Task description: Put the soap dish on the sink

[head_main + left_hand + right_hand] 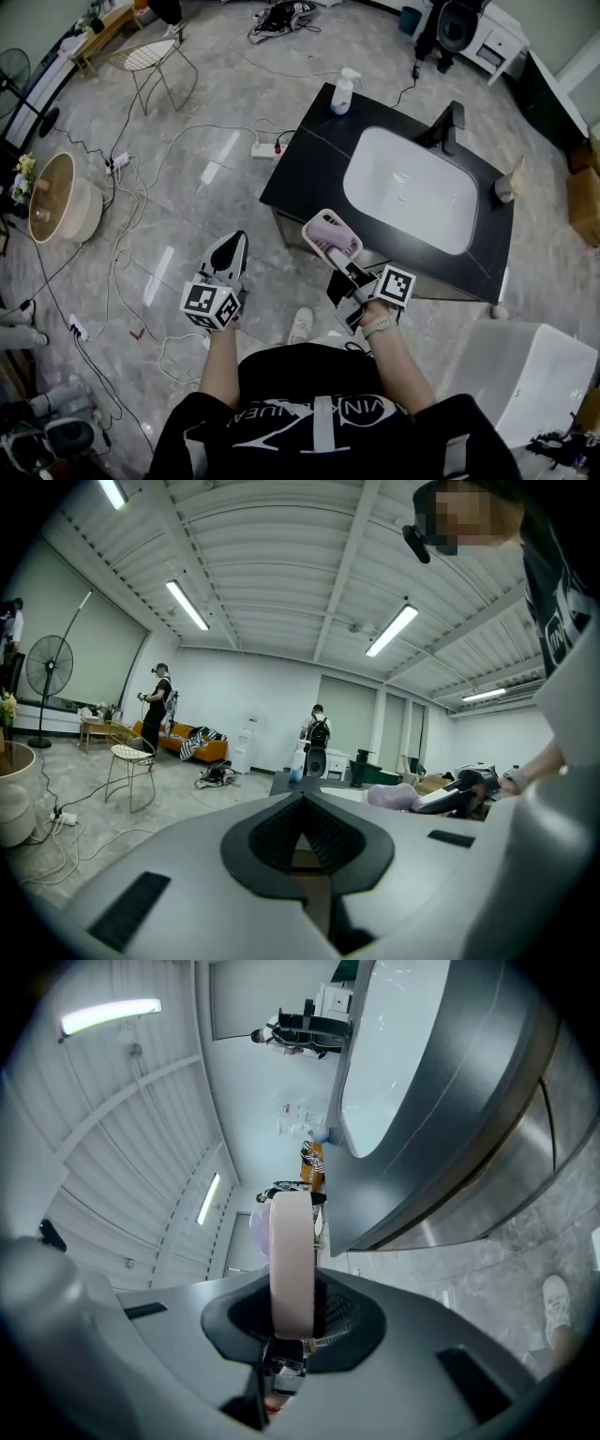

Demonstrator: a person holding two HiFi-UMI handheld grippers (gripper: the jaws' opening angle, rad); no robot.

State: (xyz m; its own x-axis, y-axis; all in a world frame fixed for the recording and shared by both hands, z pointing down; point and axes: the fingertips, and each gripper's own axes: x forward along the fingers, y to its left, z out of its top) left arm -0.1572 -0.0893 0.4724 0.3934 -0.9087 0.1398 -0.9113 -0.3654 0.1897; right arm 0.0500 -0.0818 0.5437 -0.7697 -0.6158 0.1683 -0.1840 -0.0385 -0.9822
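Observation:
The soap dish (331, 236) is pale pink and oval, and my right gripper (339, 255) is shut on its rim. It hangs just before the near left edge of the black sink counter (309, 159), whose white basin (412, 187) lies beyond. In the right gripper view the soap dish (291, 1260) stands edge-on between the jaws of the right gripper (291, 1312), with the basin (403, 1054) ahead. My left gripper (232, 246) is over the floor to the left, shut and holding nothing. The left gripper (302, 803) view shows the soap dish (394, 796) off to the right.
A soap dispenser (344, 91) stands on the counter's far corner and a dark faucet (448, 127) behind the basin. A power strip (265, 148) and cables lie on the floor to the left. A wire chair (155, 61), a round wooden tub (56, 199) and a white box (525, 375) stand around.

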